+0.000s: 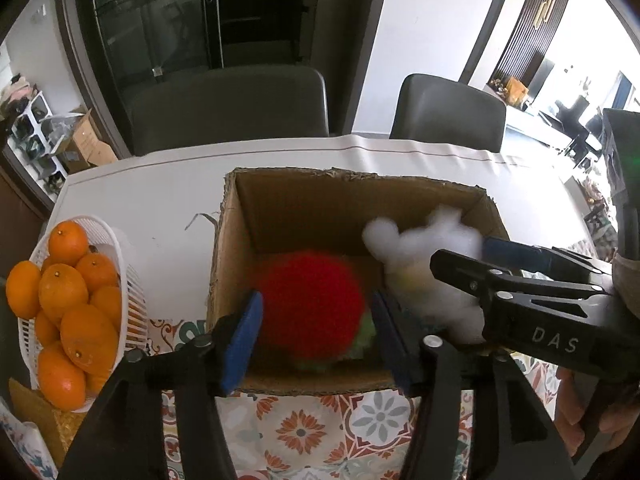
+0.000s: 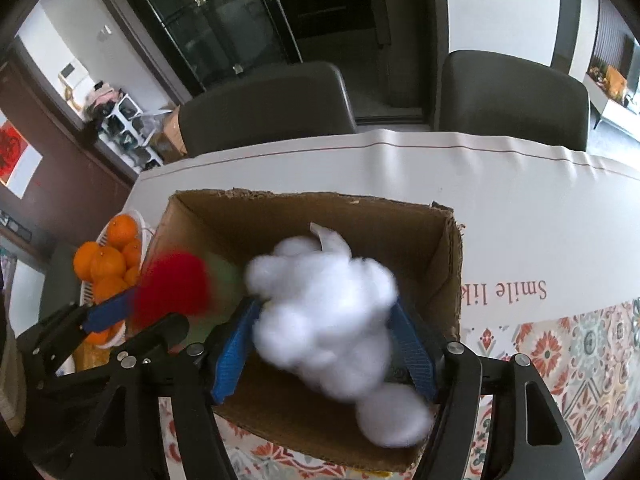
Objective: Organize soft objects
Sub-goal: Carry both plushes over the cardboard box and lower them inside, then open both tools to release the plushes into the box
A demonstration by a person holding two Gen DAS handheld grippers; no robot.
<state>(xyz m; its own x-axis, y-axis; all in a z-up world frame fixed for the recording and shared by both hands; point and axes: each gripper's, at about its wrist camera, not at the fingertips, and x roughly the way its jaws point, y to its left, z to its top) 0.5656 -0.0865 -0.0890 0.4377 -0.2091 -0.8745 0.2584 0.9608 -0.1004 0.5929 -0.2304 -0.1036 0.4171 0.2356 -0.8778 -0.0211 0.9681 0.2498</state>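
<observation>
An open cardboard box [image 1: 256, 216] stands on the table; it also shows in the right wrist view [image 2: 448, 272]. My left gripper [image 1: 316, 320] holds a red and green plush toy [image 1: 312, 304] between its blue pads over the box's near left part. The red toy also shows in the right wrist view [image 2: 172, 288]. My right gripper [image 2: 324, 340] is shut on a white fluffy plush toy [image 2: 328, 312] over the box. In the left wrist view the white toy [image 1: 424, 252] and the right gripper [image 1: 472, 260] are at the right.
A white basket [image 1: 120, 248] of oranges [image 1: 68, 296] stands left of the box. The table has a white cloth [image 2: 520, 208] and a patterned mat [image 1: 304, 428] in front. Two dark chairs [image 1: 228, 108] stand behind the table.
</observation>
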